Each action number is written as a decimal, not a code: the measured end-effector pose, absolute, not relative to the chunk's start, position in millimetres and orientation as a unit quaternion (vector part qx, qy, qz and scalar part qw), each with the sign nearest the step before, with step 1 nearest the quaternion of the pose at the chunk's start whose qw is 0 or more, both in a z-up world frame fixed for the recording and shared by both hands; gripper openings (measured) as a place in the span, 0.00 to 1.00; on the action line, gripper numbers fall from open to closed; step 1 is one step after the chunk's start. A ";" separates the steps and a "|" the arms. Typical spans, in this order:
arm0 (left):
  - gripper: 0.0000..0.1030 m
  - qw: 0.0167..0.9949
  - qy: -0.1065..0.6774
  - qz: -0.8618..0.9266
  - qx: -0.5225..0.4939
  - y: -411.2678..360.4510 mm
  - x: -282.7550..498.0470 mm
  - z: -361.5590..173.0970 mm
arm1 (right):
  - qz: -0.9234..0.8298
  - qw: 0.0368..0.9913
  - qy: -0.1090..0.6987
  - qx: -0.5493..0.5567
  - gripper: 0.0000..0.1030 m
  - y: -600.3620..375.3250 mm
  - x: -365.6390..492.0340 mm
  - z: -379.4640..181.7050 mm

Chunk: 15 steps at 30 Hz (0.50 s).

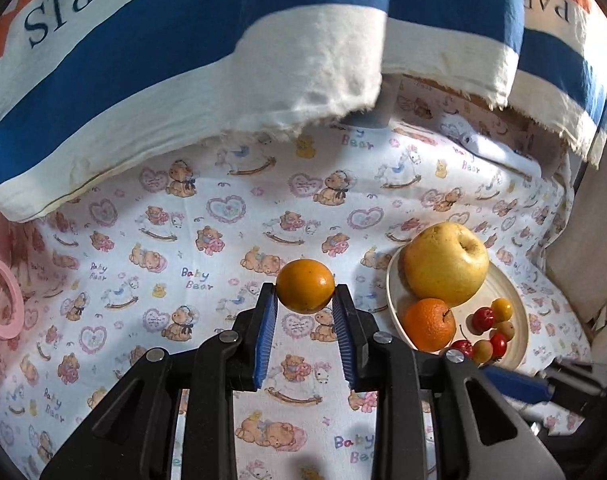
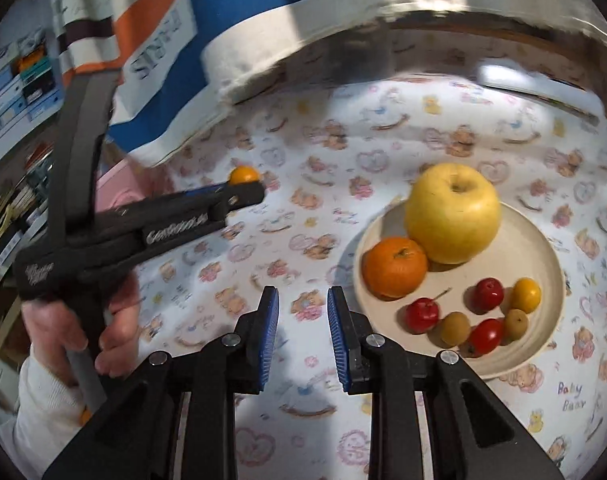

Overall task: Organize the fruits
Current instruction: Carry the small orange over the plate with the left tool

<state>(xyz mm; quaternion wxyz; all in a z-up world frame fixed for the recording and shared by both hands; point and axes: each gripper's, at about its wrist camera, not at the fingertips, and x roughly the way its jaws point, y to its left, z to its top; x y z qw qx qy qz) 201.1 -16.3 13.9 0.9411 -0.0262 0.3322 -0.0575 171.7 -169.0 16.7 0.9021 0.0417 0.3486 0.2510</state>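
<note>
Nearest to me, the left tool (image 1: 305, 304) has its blue pads pinched onto a small orange fruit (image 1: 305, 286), which sits right at the fingertips, lifted clear of the bench (image 1: 207, 248) with its teddy-bear print cloth. From the right wrist view I can see the hand (image 2: 75, 332) that carries that left tool: it grips the handle from below, a white sleeve (image 2: 43, 396) at the wrist, with the tool's body reaching out over the cloth and the fruit showing at its far tip, well apart from the plate. My right tool (image 2: 303, 312) points down at the cloth just left of the plate; its pads stand as near each other as they go, a narrow gap left between them, and I see nothing held there, only the printed cloth below. A little further on lies the cream plate (image 2: 543, 248), flat on the bench. On it sit a tangerine (image 2: 395, 266) touching a large yellow apple (image 2: 453, 214) behind it, and nearer the front a cluster of small round fruits: red cherries (image 2: 489, 294) mixed with yellowish ones (image 2: 525, 294), lying close together. Beyond the plate, a striped blue, white and orange towel (image 1: 183, 60) hangs over the far edge of the bench. At the left edge of the left wrist view I can make out a pink ring (image 1: 1, 300).
</note>
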 end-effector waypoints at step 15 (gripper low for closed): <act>0.27 0.943 0.326 -0.060 0.027 -50.4 200.0 -6.3 | 0.210 0.915 0.341 0.047 0.25 -188.1 176.1 10.0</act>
